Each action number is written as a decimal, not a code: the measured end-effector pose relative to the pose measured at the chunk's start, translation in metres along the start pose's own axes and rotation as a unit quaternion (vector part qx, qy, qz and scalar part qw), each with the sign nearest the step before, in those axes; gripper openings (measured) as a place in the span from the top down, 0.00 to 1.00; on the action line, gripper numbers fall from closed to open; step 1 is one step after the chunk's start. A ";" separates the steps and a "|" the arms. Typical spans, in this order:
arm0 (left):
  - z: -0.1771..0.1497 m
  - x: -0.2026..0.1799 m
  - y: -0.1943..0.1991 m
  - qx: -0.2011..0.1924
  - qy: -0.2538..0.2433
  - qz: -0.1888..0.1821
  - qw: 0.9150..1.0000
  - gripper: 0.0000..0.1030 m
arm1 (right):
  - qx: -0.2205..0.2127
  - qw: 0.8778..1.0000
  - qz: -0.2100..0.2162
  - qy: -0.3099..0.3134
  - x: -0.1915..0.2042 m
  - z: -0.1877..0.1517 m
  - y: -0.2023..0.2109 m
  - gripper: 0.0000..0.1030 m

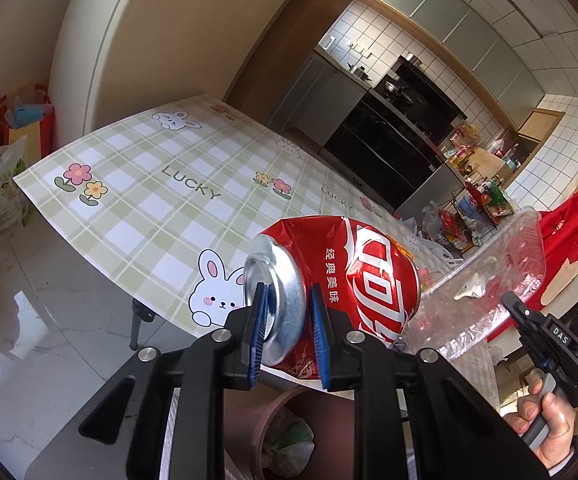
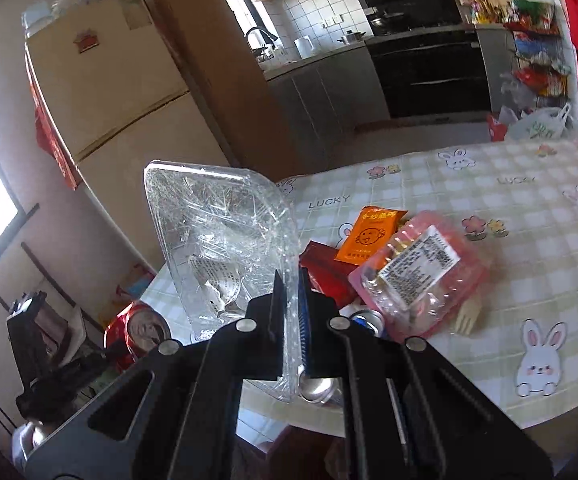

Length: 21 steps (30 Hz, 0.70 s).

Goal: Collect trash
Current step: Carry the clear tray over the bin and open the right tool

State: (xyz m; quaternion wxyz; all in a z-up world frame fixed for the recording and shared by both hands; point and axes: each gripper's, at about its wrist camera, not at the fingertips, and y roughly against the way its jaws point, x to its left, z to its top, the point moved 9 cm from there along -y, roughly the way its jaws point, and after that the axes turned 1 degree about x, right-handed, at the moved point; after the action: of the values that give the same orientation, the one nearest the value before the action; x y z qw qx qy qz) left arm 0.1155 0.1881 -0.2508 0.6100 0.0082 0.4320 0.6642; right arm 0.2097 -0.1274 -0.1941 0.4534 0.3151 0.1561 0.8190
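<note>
Item one: our left gripper (image 1: 287, 334) has its jaws closed on the end of a crushed red cola can (image 1: 337, 280), lifted off the checked tablecloth (image 1: 149, 184) and hanging above the lined bin (image 1: 285, 436) just past the table edge. Item two: our right gripper (image 2: 292, 312) pinches narrow on the rim of a clear plastic tray (image 2: 217, 236), held upright beside the remaining litter, an orange sachet (image 2: 367, 238), a pink labelled pack (image 2: 417, 276) and a wooden fork (image 2: 465, 318). We judge the step to be carry-to-bin; next we need each piece brought squarely over the opening before either grip lets go.
</note>
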 end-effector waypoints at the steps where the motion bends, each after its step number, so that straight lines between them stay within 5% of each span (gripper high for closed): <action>1: 0.000 -0.006 0.003 -0.002 -0.006 -0.002 1.000 0.80 | 0.002 1.000 -0.007 0.002 -0.007 -0.001 0.010 0.90; 12: -0.007 -0.085 0.039 -0.018 -0.079 -0.037 0.996 0.80 | 0.009 0.999 -0.021 -0.032 -0.048 -0.040 0.080 0.90; 21: -0.010 -0.101 0.058 -0.031 -0.100 -0.036 0.994 0.80 | 0.028 0.999 -0.008 -0.033 -0.042 -0.064 0.089 0.90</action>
State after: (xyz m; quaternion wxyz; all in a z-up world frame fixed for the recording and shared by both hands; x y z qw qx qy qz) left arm 0.0896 0.1069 -0.1712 0.6736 0.0398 0.3483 0.6507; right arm 0.1264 -0.2088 -0.2094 0.4558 0.3531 0.1670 0.7998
